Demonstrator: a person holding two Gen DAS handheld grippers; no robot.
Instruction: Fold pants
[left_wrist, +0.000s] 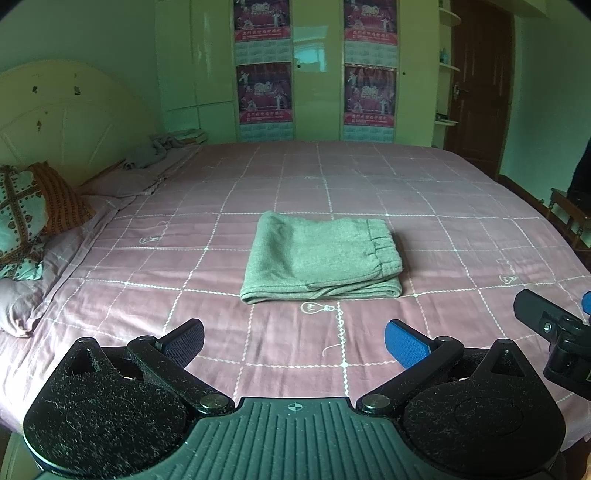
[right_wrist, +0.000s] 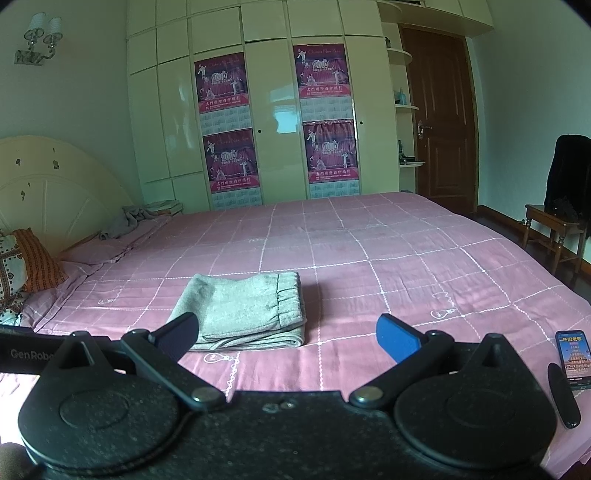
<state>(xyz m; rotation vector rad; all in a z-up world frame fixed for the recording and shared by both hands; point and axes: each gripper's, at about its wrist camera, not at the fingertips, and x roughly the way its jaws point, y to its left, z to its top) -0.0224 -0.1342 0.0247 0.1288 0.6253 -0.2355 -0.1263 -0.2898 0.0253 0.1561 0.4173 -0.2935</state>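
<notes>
Left wrist: left hand-held gripper (left_wrist: 293, 341) spread, empty; pants (left_wrist: 320, 256) folded compact on bed (left_wrist: 443, 206), well apart. Right wrist: right hand-held gripper (right_wrist: 287, 334) spread, empty. Judged finished; withdraw without snagging the stack.

Left gripper (left_wrist: 294, 341): jaws spread wide, nothing held between the black pad and the blue pad, pointed forward and held level. Right gripper (right_wrist: 288, 334): jaws likewise spread wide, nothing gripped, held level just beside the left one; its finger is seen at the left view's right edge.
</notes>
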